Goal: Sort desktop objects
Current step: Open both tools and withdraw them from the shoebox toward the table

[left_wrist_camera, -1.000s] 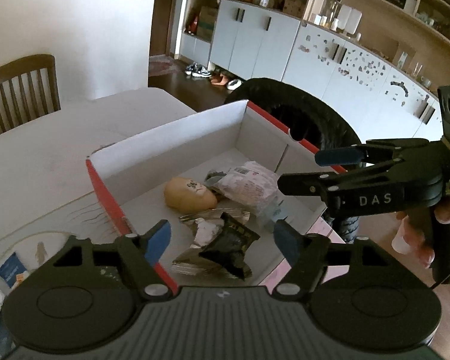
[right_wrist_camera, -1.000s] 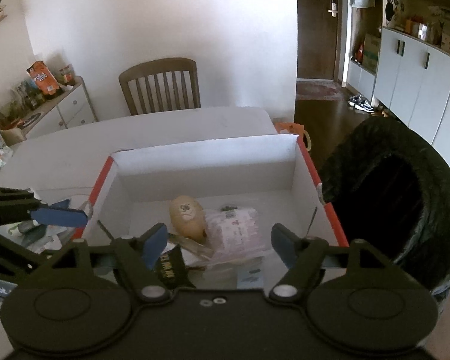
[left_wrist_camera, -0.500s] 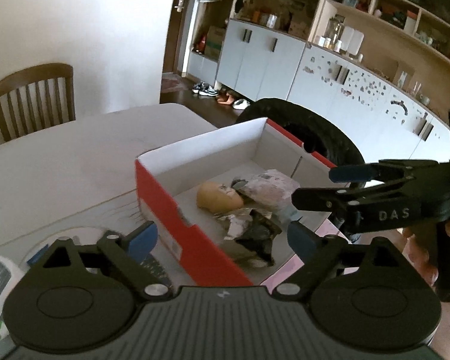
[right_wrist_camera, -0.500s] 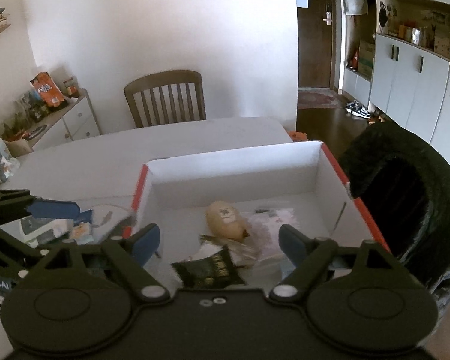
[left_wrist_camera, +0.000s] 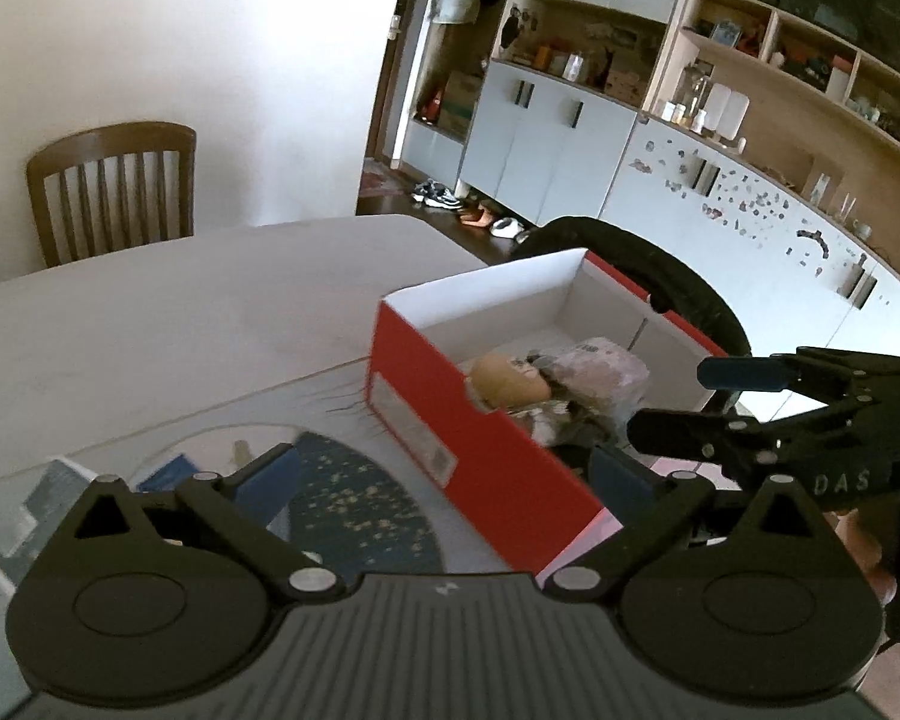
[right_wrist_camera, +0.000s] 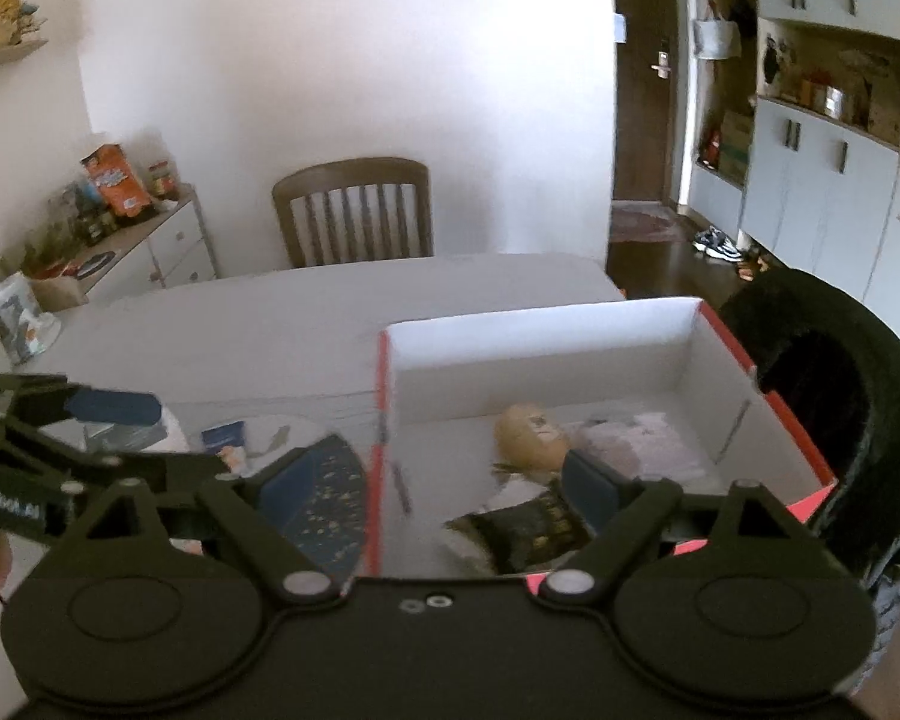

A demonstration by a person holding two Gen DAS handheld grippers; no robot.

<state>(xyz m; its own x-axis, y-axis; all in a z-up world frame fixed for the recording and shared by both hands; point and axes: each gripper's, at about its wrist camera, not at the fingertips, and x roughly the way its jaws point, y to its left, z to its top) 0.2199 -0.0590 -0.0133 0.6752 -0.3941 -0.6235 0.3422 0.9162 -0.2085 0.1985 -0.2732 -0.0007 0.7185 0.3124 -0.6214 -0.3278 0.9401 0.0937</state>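
Note:
A red box with a white inside (left_wrist_camera: 450, 420) (right_wrist_camera: 540, 336) stands on the table. In it lie a tan egg-shaped toy (left_wrist_camera: 507, 381) (right_wrist_camera: 528, 435), a pale wrapped packet (left_wrist_camera: 600, 363) (right_wrist_camera: 648, 444) and a black snack packet (right_wrist_camera: 528, 531). My left gripper (left_wrist_camera: 444, 480) is open and empty, over the box's near left corner. My right gripper (right_wrist_camera: 432, 489) is open and empty, over the box's left wall; it also shows at the right of the left wrist view (left_wrist_camera: 678, 405). The left gripper shows at the left of the right wrist view (right_wrist_camera: 114, 426).
Left of the box lie a dark blue speckled mat (left_wrist_camera: 354, 498) (right_wrist_camera: 324, 498), a small blue card (left_wrist_camera: 171, 474) (right_wrist_camera: 222, 435) and a pale packet (left_wrist_camera: 30, 510). A wooden chair (right_wrist_camera: 354, 210) stands behind the table. A black round seat (right_wrist_camera: 834, 372) is right of the box.
Both grippers have moved left and back from above the box's contents toward its left wall. The mat and loose items left of the box have come into view. Both stay open and empty.

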